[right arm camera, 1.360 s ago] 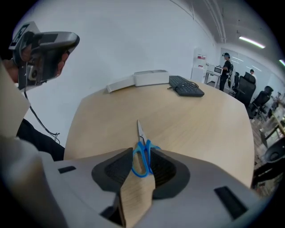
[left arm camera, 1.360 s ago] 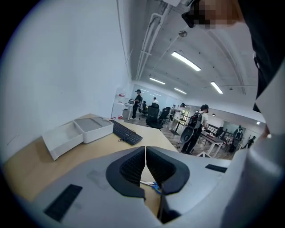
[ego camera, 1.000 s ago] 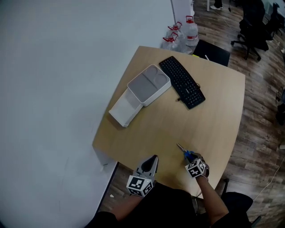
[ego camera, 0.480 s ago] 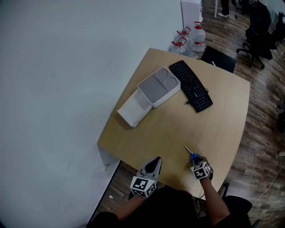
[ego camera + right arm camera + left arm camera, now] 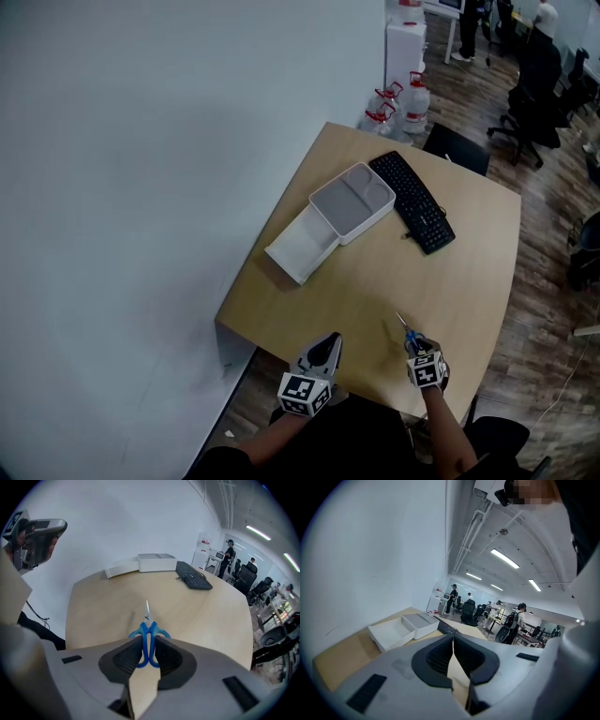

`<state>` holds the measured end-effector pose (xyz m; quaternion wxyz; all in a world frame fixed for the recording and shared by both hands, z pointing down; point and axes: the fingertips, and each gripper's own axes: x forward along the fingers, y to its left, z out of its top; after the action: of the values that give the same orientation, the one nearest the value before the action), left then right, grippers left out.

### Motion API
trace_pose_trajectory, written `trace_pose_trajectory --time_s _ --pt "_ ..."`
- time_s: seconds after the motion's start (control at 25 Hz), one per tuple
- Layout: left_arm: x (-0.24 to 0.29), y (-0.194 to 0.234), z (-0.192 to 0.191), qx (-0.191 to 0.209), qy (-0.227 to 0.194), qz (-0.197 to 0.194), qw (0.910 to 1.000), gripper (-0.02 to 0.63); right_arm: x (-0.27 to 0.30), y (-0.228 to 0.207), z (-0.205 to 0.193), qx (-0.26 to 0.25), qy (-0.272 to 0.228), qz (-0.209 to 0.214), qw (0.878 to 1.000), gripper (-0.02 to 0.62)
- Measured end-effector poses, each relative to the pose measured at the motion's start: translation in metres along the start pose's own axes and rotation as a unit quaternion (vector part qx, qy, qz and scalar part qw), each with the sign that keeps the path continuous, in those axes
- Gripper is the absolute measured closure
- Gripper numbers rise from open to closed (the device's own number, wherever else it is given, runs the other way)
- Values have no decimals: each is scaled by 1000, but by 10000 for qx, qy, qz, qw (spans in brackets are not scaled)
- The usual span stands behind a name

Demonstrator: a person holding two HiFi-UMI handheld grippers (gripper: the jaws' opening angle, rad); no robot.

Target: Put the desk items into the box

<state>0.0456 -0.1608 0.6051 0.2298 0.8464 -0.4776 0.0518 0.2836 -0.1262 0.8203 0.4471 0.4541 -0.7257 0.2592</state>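
The right gripper [image 5: 413,349] is clenched on the scissors [image 5: 405,330]. In the right gripper view its pads press on the two blue handle loops [image 5: 149,641] from either side. The closed blades point forward, out past the jaws and over the desk [image 5: 375,281]. The scissors are at the desk's near edge, toward its right corner. Whether the blade tip touches the wood cannot be told.

The left gripper [image 5: 328,341] is at the same near edge, further left and well apart from the right one. Its jaws are pressed together with nothing between them, as the left gripper view shows [image 5: 453,640].

The box [image 5: 352,204] stands open and empty near the desk's left edge, toward the far corner, well apart from the scissors. A white tray [image 5: 302,248] lies against the box's near side, along the same left edge. A black keyboard [image 5: 412,202] lies just beside the box on its other side, running toward the far edge.

On the floor past the far corner stand water bottles [image 5: 394,105] with red caps.
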Motion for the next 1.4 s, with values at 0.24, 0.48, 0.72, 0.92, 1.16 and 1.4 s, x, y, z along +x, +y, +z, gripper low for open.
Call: trace_pose_trajectory --time_s 0.24,0.48,0.72,0.92,1.16,1.4 --pt "-23 50 19 36 -42 -160 9999 586 -12 43 60 179 -299 -248 9991 454" --pt "-57 92 30 127 -61 -441 9989 586 -15 99 115 -77 -592 -573 9966 454" --pt "-84 131 31 75 -70 -517 9986 586 -10 150 162 271 -807 -540 9949 454" --pt "-99 148 35 49 -165 -504 9986 586 -4 177 196 472 -1038 -448 9925 454" --pt "-104 162 35 151 -333 -457 9983 586 21 194 233 565 -1236 -317 9902 454" --pt "-108 179 54 539 -458 -362 9968 586 59 204 277 655 -1277 -187 9895 454"
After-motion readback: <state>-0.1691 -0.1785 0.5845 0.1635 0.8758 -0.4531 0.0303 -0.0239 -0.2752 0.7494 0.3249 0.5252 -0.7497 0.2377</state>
